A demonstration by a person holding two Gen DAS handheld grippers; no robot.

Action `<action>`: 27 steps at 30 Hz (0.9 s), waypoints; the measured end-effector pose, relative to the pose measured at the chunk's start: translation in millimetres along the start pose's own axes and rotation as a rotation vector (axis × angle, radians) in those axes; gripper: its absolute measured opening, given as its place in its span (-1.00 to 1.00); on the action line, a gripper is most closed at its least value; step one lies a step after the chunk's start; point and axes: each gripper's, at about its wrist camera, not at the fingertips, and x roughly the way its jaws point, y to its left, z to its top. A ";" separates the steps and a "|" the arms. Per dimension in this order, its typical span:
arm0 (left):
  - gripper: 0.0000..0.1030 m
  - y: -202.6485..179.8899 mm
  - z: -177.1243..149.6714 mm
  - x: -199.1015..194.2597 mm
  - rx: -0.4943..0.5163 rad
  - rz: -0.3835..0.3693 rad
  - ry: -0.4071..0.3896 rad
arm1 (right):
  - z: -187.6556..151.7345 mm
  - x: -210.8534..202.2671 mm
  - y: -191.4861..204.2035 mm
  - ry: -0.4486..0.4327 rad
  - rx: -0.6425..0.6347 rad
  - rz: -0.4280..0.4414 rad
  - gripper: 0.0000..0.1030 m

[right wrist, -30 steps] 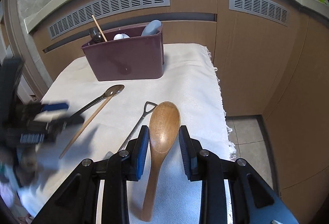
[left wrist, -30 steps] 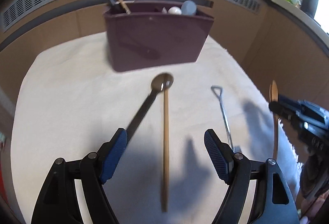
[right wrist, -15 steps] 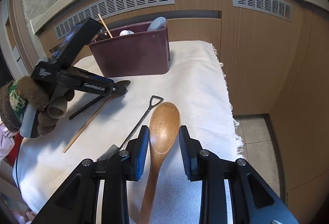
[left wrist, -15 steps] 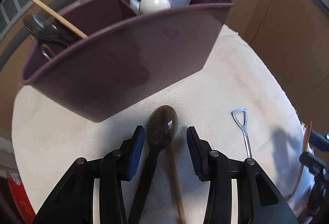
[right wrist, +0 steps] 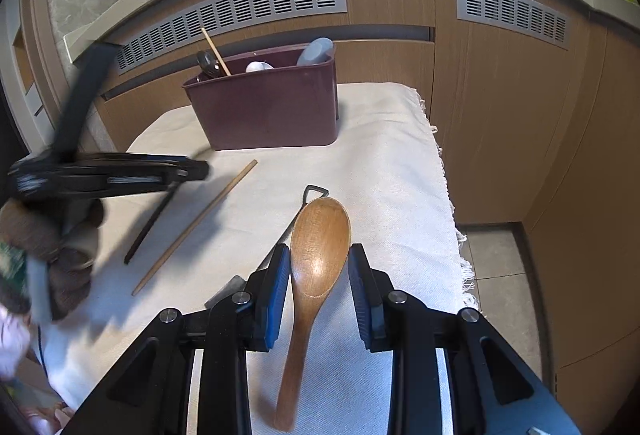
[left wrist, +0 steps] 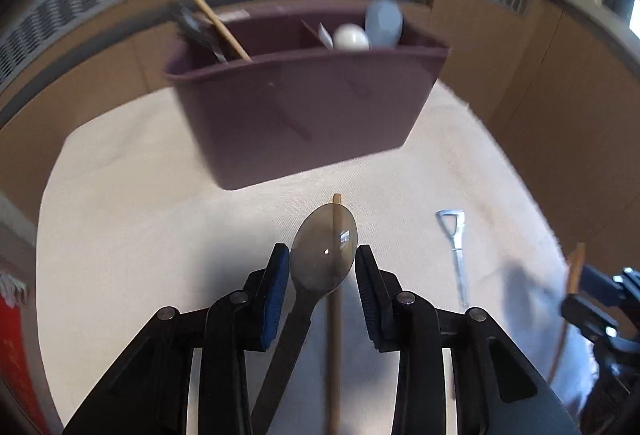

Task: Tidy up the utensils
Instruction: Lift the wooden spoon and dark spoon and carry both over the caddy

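My left gripper (left wrist: 322,255) has the bowl of a dark metal spoon (left wrist: 324,247) between its blue pads, and its jaws are closing on it. In the right wrist view the left gripper (right wrist: 200,169) holds that spoon with its handle (right wrist: 148,223) slanting down to the cloth. A wooden chopstick (left wrist: 334,335) lies on the cloth beneath. My right gripper (right wrist: 320,255) is shut on a wooden spoon (right wrist: 320,231), held above the cloth. The maroon utensil bin (left wrist: 304,123) stands at the back with several utensils in it.
A thin metal tool with a loop handle (left wrist: 458,251) lies on the white cloth (left wrist: 140,235) between the two grippers. Wooden cabinets with grey vents (right wrist: 240,11) rise behind the bin. The cloth's fringed right edge (right wrist: 444,171) drops to the tiled floor.
My left gripper went forward to the dark spoon's bowl, narrowed its jaws around it, then drew back from the bin with the spoon. The right gripper kept still with the wooden spoon.
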 end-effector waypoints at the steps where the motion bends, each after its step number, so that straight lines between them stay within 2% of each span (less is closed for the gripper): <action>1: -0.32 2.1 -5.5 -14.7 -0.027 -0.013 -0.038 | 0.0 -2.0 2.3 -0.001 -0.002 0.000 -0.47; 5: -0.32 3.1 -24.5 -63.7 -0.068 -0.021 -0.166 | 0.5 -13.0 16.4 -0.014 -0.029 -0.006 -0.47; 13: -0.32 7.2 -56.8 -125.8 -0.094 -0.037 -0.288 | -1.5 -40.0 38.7 -0.056 -0.079 -0.012 -0.47; 17: -0.33 8.5 -69.0 -151.5 -0.101 -0.044 -0.327 | -2.0 -53.2 46.2 -0.080 -0.102 -0.018 -0.47; 27: -0.33 6.4 -74.2 -186.8 -0.115 -0.047 -0.392 | 4.6 -72.5 53.3 -0.128 -0.124 -0.024 -0.47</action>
